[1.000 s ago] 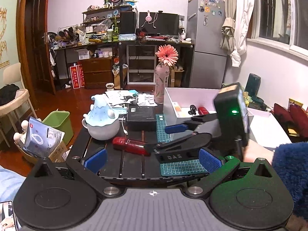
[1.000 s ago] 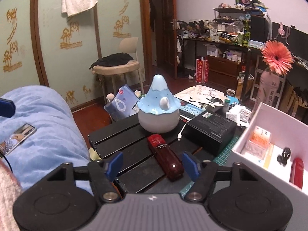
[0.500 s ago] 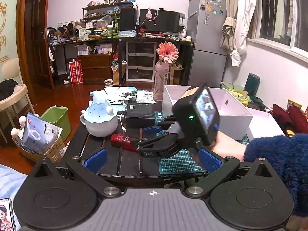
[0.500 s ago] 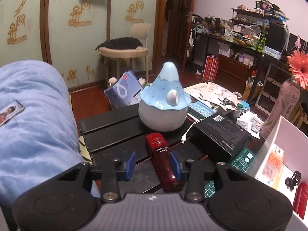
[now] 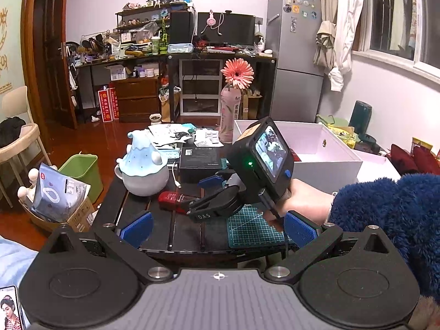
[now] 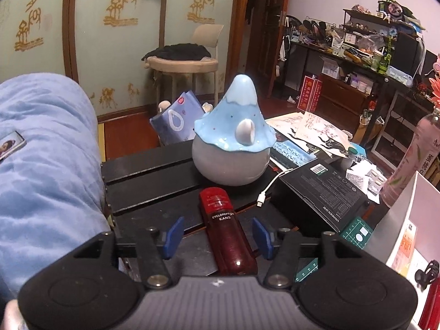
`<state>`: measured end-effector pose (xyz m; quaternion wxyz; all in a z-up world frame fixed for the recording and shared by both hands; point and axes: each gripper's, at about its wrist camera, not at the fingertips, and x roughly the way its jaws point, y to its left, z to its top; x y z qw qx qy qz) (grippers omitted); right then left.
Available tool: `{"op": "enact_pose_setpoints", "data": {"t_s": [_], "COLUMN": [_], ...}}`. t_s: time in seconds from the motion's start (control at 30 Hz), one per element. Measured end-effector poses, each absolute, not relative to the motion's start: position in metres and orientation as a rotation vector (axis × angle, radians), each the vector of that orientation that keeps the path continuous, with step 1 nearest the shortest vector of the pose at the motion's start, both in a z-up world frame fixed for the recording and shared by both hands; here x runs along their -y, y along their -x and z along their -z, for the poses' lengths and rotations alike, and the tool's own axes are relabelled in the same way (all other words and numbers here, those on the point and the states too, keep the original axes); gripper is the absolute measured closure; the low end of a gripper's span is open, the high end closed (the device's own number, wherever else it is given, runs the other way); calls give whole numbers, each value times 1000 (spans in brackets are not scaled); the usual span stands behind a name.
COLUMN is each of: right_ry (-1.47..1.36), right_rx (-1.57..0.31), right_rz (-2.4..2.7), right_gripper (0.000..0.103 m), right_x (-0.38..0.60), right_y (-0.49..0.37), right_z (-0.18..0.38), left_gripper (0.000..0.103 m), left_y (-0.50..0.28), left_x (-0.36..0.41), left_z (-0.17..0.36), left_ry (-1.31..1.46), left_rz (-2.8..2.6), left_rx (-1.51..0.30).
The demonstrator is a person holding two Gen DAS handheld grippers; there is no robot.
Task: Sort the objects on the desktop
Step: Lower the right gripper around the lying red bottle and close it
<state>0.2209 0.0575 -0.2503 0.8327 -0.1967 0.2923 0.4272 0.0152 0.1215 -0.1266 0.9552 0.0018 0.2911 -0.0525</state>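
A dark red tube (image 6: 225, 228) labelled KANS lies on the black slatted table (image 6: 154, 181). My right gripper (image 6: 217, 236) is open with its blue pads on either side of the tube, not touching it. The left wrist view shows that gripper (image 5: 198, 192) over the tube (image 5: 172, 199). My left gripper (image 5: 217, 227) is open and empty, held back at the table's near edge. A white storage box (image 5: 324, 151) stands at the right.
A blue and white mountain-shaped pot (image 6: 233, 148) stands just beyond the tube. A black box (image 6: 321, 192) and a white cable end (image 6: 262, 198) lie to its right. A pink flower bottle (image 5: 229, 115) and a green cutting mat (image 5: 253, 228) are nearby.
My right gripper has moved down and forward around the red tube, and its jaws have narrowed from wide open. The left gripper has drawn back a little.
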Motion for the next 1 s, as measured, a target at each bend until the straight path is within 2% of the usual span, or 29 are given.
{"op": "enact_pose_setpoints", "data": {"t_s": [0.13, 0.37, 1.0], "right_ry": [412, 393, 466], "right_rx": [-639, -674, -744], "right_rz": [-909, -906, -898], "right_gripper": [42, 37, 38], "right_x": [-58, -58, -81], "right_y": [-227, -237, -253], "right_z": [254, 260, 276], "left_gripper": [0, 0, 0], "left_y": [-15, -14, -14], "left_x": [-120, -118, -116], "left_z": [126, 127, 127], "left_ry": [-8, -14, -20], "left_rz": [107, 106, 109], "left_rx": [-592, -593, -599]}}
